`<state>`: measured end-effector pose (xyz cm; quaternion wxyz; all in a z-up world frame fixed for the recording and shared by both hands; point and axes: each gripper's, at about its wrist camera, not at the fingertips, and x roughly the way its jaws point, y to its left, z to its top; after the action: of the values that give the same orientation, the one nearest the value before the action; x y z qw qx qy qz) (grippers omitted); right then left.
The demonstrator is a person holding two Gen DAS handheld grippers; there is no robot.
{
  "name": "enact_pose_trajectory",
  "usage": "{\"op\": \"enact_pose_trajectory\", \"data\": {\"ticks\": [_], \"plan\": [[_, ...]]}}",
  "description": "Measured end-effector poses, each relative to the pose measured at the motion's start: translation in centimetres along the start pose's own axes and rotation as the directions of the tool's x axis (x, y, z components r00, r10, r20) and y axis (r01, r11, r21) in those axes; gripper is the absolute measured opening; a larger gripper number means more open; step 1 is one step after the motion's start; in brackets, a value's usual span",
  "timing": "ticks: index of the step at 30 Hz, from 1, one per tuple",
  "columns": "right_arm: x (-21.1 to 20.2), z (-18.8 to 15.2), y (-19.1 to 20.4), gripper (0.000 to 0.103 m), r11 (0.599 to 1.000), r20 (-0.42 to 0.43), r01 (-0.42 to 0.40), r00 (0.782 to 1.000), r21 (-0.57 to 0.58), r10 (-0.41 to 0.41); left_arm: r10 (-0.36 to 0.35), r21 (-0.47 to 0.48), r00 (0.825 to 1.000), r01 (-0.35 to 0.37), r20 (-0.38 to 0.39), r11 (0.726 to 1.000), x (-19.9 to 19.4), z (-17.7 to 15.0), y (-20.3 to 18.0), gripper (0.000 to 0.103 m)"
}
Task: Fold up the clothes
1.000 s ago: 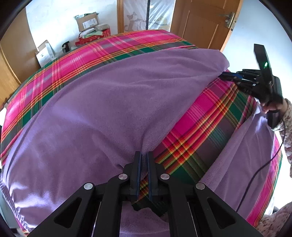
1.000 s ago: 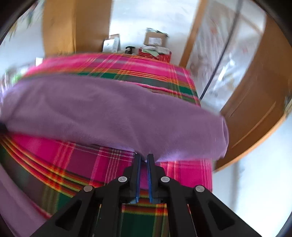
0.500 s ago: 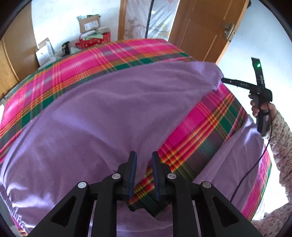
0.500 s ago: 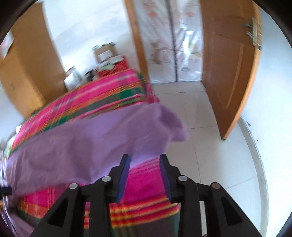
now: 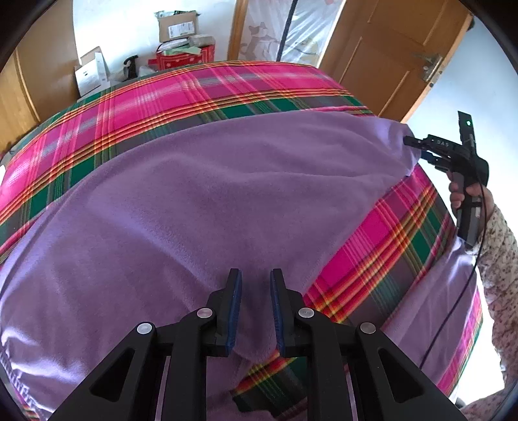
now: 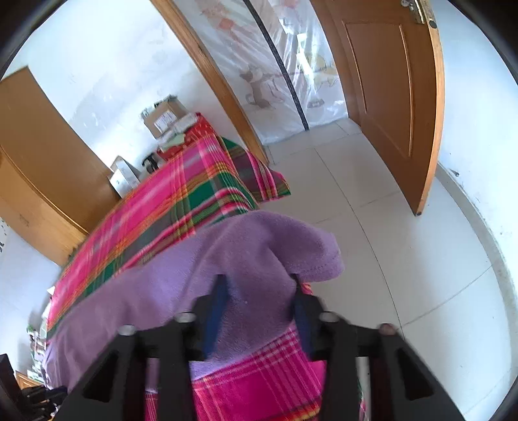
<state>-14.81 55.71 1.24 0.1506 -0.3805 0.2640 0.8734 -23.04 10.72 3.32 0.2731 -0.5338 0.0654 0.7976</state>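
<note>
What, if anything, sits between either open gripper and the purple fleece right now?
Nothing visible. The purple fleece already lies between the fingers of the open left gripper, and its far corner lies between those of the open right gripper.

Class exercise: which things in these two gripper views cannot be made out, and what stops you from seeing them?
- Purple cloth, left view: near edge cut off by the frame and the left gripper.
- Right gripper, right view: motion-blurred.
- Box label, left view: too small.
- Bed under the cloth: hidden.
</note>
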Motion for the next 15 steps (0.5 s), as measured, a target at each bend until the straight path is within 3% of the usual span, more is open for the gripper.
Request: {"op": "enact_pose_trajectory", "data": {"ticks": [2,6,12,15], "plan": [[-0.3,0.1,0.3,0.014,1.000,0.023,0.004,1.000,-0.012,-0.003,-0.004,-0.001,1.000,0.004,-0.003,1.000,0.2,0.0,0.0,0.019],[-1.0,0.3,0.9,0.012,0.999,0.072,0.015,0.997,-0.040,-0.012,0.000,0.006,1.000,0.000,-0.021,1.000,0.8,-0.2,-0.1,0.019],[-3.1,0.8,3.6,0.012,0.973,0.236,0.151,0.966,-0.175,-0.108,-0.004,0.013,1.000,0.005,-0.031,1.000,1.1,-0.4,-0.5,0.019],[-1.4,0.9,2.9,0.014,0.969,0.149,0.180,0.976,-0.167,-0.156,-0.005,0.017,0.999,0.005,-0.035,1.000,1.3,-0.6,-0.6,0.019]]}}
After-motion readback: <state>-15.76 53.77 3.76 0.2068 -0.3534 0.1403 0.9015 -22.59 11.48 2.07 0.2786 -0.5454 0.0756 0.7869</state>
